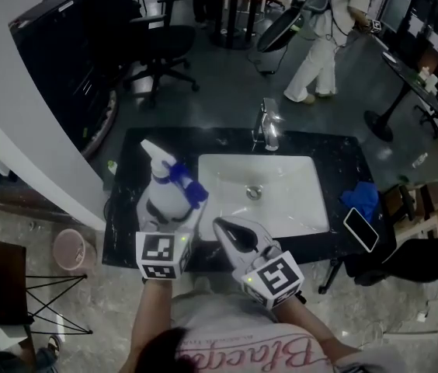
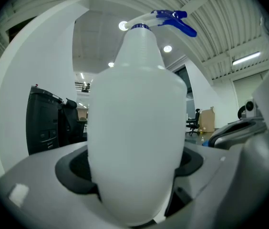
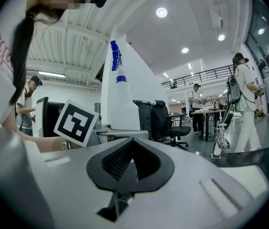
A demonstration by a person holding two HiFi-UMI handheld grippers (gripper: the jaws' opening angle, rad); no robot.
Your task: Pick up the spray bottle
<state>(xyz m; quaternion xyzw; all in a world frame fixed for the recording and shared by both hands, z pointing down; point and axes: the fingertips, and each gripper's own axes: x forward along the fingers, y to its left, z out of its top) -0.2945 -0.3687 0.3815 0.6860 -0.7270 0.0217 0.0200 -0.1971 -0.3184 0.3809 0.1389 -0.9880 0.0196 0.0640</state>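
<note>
The spray bottle (image 1: 163,194) is white with a blue trigger head, and it is lifted above the left end of the black counter (image 1: 130,231). My left gripper (image 1: 169,217) is shut on its body, one jaw on each side. In the left gripper view the spray bottle (image 2: 134,123) fills the middle, upright between the jaws of the left gripper (image 2: 134,187). My right gripper (image 1: 228,230) hangs over the sink's front edge, shut and empty. From the right gripper view the spray bottle (image 3: 120,106) stands to the left, beyond the right gripper (image 3: 126,170).
A white sink (image 1: 300,212) with a chrome faucet (image 1: 269,128) sits in the counter. A blue cloth (image 1: 361,199) and a phone (image 1: 360,229) lie at its right end. A pink bin (image 1: 70,249) stands on the floor at left. A person (image 1: 320,45) walks behind.
</note>
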